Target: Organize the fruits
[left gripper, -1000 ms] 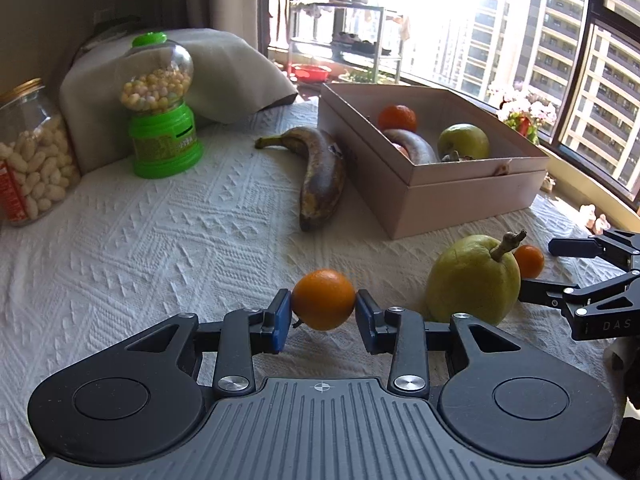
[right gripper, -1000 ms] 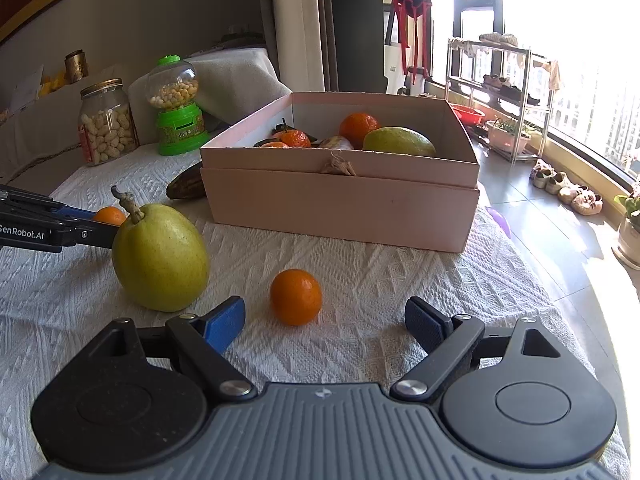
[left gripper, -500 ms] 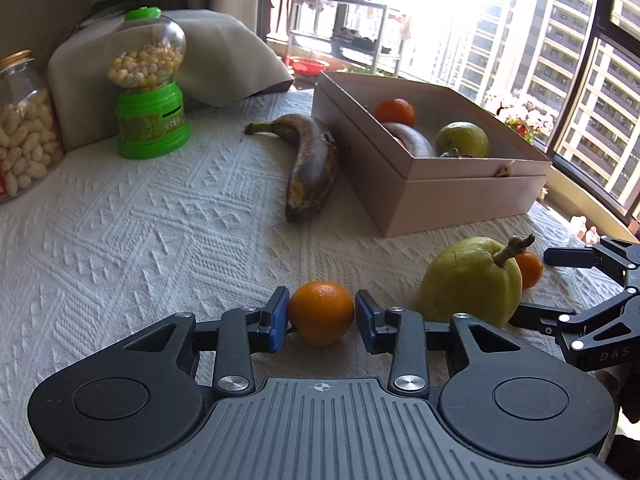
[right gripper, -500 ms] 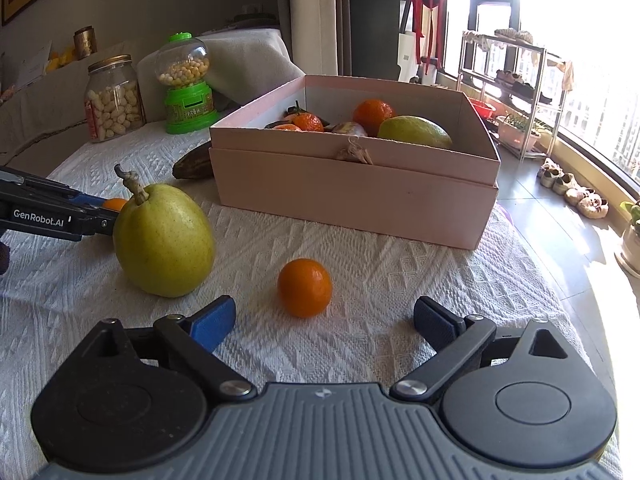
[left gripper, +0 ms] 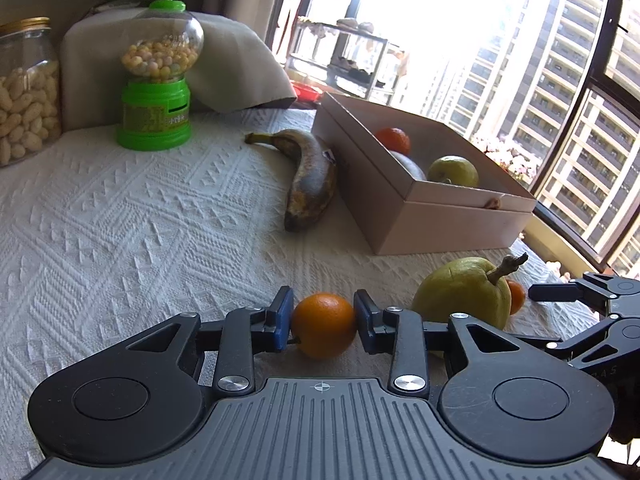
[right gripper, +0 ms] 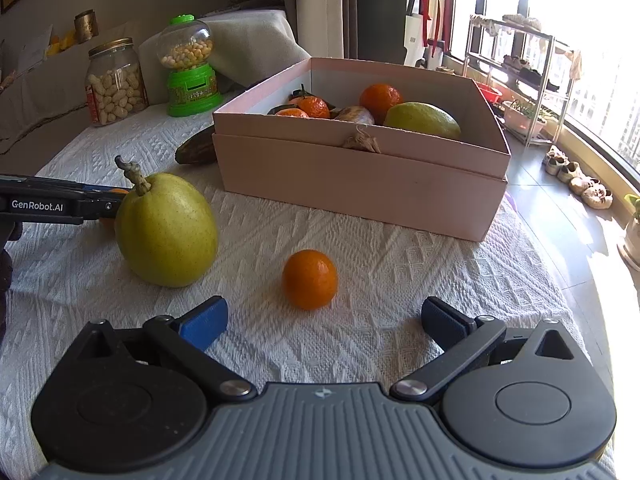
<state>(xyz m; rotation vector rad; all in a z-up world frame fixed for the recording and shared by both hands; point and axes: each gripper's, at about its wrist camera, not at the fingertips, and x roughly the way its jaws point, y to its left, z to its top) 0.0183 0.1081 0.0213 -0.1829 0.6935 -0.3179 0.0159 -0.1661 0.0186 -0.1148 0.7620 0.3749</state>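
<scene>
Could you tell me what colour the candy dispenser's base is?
Bright green base, matching its cap; clearest in the left wrist view.

Right gripper (right gripper: 323, 322) jaws opening before a tangerine (right gripper: 310, 279).

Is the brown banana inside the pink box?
No, the brown banana lies on the white tablecloth just outside the pink box, next to its side wall.

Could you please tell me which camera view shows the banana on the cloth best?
The left wrist view: the banana lies in full beside the pink box, stem to tip. The right wrist view shows only its dark end poking out from behind the box corner.
</scene>
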